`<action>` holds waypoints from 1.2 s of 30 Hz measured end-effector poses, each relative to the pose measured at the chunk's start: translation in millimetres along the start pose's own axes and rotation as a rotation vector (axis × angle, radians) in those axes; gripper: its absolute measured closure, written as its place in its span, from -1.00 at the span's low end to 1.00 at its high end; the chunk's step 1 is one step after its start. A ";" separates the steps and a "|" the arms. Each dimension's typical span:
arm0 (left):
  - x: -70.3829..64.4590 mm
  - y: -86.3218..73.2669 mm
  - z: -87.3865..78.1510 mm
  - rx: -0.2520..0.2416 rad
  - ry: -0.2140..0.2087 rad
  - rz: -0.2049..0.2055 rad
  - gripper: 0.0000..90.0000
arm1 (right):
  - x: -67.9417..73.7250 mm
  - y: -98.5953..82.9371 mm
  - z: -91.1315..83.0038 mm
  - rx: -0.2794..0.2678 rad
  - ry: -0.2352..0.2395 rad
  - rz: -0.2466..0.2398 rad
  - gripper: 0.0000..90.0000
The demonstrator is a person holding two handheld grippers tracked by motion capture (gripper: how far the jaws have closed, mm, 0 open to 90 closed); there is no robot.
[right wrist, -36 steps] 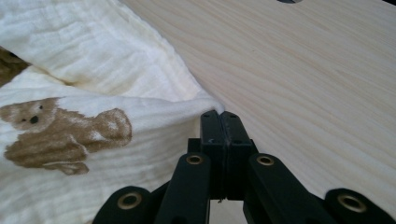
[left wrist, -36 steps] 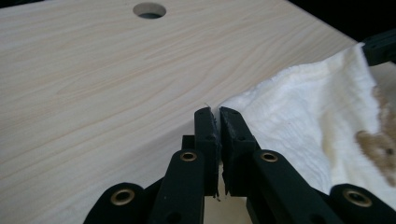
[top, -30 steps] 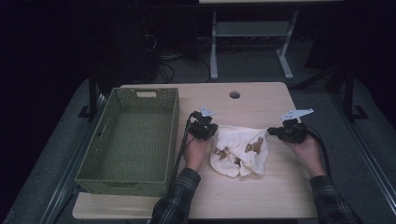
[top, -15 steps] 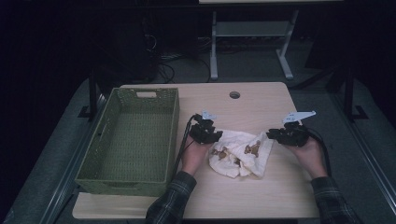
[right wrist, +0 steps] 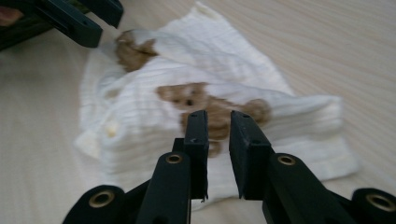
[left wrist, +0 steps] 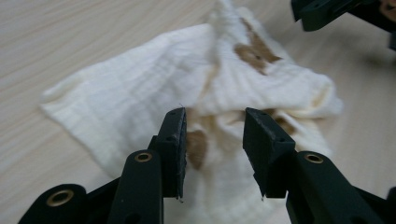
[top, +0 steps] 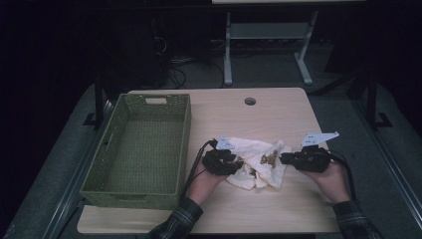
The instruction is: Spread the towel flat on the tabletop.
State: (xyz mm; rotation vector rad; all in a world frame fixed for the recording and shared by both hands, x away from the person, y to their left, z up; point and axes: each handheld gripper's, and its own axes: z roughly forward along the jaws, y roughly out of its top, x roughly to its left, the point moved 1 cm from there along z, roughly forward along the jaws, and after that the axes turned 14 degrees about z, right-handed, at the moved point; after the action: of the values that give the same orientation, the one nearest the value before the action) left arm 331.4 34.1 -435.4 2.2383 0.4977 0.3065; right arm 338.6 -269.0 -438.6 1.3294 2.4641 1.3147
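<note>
**Two grippers over a crumpled cream cloth**

The cream cloth [top: 259,164] with brown bear prints lay bunched on the wooden table [top: 278,109], between both tools. The left gripper [left wrist: 212,135] held its jaws apart, nothing clamped; the cloth's folds lay just beyond and beneath the tips. The right gripper [right wrist: 218,128] kept a narrow gap between its jaws, empty, with a printed bear just ahead of them. A green woven basket [top: 184,124] stood well off to the left gripper's outer side.

A lab is showing here — dark walls, cables [top: 174,74] trailing on the floor beyond the grippers, a desk frame [top: 263,47] standing behind the table [top: 278,109].
</note>
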 end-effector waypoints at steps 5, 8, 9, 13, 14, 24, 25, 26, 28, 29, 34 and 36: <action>-11.4 -2.4 5.6 -0.007 -0.038 0.023 0.31 | 17.3 -6.1 1.7 0.006 0.055 -0.018 0.68; -14.0 -3.0 11.2 0.002 -0.054 0.038 0.31 | 25.6 -7.0 6.4 0.011 0.080 -0.027 0.65; -15.2 -3.4 13.3 0.000 -0.056 0.036 0.30 | 27.2 -7.0 8.1 0.012 0.080 -0.035 0.64; -17.3 -6.5 21.9 0.009 -0.062 0.034 0.29 | 31.0 -8.3 15.2 0.030 0.084 -0.034 0.59; -16.5 -7.3 23.9 0.018 -0.062 0.048 0.29 | 31.2 -8.5 16.1 0.030 0.087 -0.037 0.58; -19.2 -10.8 36.0 0.027 -0.069 0.039 0.31 | 36.2 -7.4 16.6 0.009 0.116 -0.030 0.49; -18.9 -11.5 37.1 0.037 -0.068 0.047 0.33 | 36.5 -8.0 18.2 0.013 0.108 -0.032 0.49; -19.2 -12.1 38.3 0.041 -0.067 0.045 0.35 | 36.1 -8.6 20.3 0.025 0.105 -0.032 0.50; -18.3 -13.0 39.8 0.055 -0.068 0.051 0.41 | 35.6 -9.9 24.7 0.044 0.102 -0.033 0.52; -18.1 -13.2 40.4 0.062 -0.066 0.052 0.46 | 35.8 -10.4 26.1 0.051 0.101 -0.036 0.55; -19.4 -13.6 45.5 0.071 -0.050 0.060 0.66 | 35.4 -12.5 32.2 0.077 0.086 -0.038 0.79; -19.8 -12.9 46.4 0.070 -0.050 0.060 0.72 | 34.6 -12.7 34.0 0.078 0.080 -0.048 0.90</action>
State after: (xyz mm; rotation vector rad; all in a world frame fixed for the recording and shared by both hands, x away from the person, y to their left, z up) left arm 327.8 2.2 -476.3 2.3261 0.4212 0.2674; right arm 322.1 -225.8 -457.9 1.2483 2.6083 1.2996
